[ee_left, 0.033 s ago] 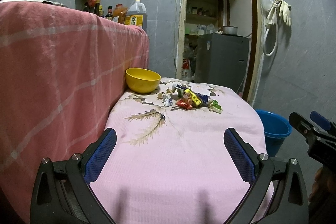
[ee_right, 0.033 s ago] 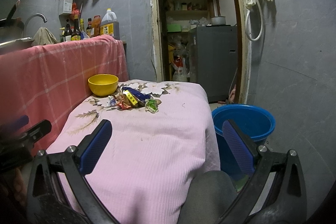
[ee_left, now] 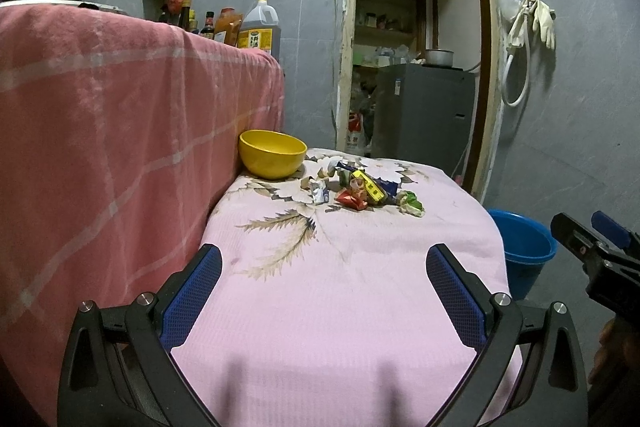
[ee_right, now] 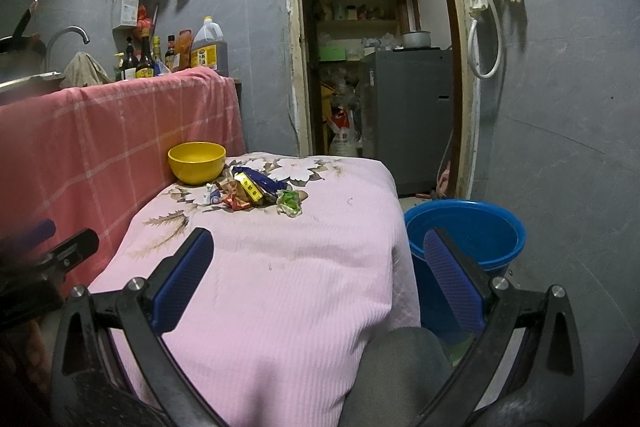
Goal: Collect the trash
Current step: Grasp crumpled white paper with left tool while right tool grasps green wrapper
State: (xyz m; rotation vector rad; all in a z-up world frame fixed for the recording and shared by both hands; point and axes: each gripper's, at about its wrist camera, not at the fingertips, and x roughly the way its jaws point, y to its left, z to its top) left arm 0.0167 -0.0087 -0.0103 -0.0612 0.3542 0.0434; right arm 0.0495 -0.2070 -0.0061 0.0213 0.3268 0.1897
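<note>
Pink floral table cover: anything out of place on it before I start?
Yes: a loose pile of crumpled snack wrappers litters the pink floral table cover beside the upright yellow plastic bowl. Nothing looks spilled or damaged.

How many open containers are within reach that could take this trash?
2: a yellow bowl on the pink cloth beside the wrapper pile, and a blue bucket on the floor at the table's right.

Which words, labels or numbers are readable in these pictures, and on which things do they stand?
None can be read for certain.
Oil jug: yellow label, print too blurred.
Sauce bottles: labels too small.
Yellow wrapper in the trash pile: dark marks, illegible.
White sack in the doorway: red and dark print, blurred.
</note>
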